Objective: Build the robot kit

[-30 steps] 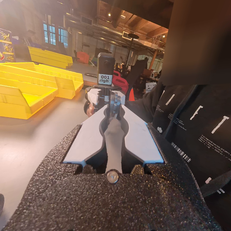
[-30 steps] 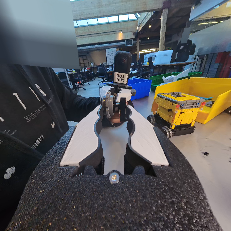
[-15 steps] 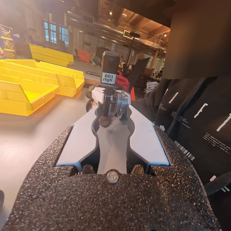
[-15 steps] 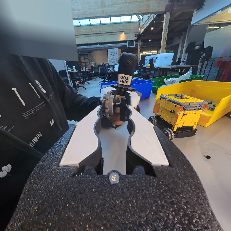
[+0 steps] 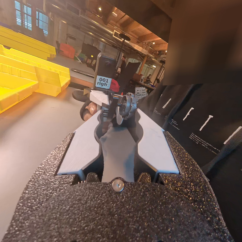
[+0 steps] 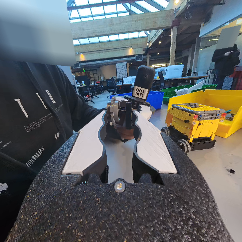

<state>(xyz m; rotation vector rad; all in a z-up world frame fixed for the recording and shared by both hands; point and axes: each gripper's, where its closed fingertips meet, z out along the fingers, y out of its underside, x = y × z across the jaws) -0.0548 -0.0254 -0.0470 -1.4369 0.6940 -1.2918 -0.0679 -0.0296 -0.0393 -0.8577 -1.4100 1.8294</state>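
A small assembly, a grey toothed wheel (image 6: 113,112) on a black axle with a black beam (image 6: 128,115), hangs above the grey table (image 6: 209,163). My right gripper (image 6: 119,115) is shut on it, one finger against the wheel and the other against the beam. My left gripper (image 5: 117,112) faces it tip to tip. It is open, with its fingers on either side of the wheel (image 5: 127,106) and beam (image 5: 112,108). One white finger (image 5: 99,98) of the right gripper shows behind the assembly. A hand's fingers are partly hidden below.
A yellow brick-built wheeled vehicle (image 6: 193,124) stands at the right before a yellow bin (image 6: 222,99), with blue (image 6: 155,96) and green (image 6: 183,89) bins behind. A small black ring (image 6: 232,171) lies on the table. Yellow bins (image 5: 32,83) stand left. A person in a black hoodie (image 5: 196,117) is close. My two grippers' fingertips are within a few centimetres of each other. From either gripper's tips it is about 20 centimeters to the yellow brick-built wheeled vehicle (image 6: 193,124).
My left gripper's fingers have spread from a narrow grip to wide apart around the assembly. Both grippers have tilted and shifted slightly. The right gripper's grip is unchanged.
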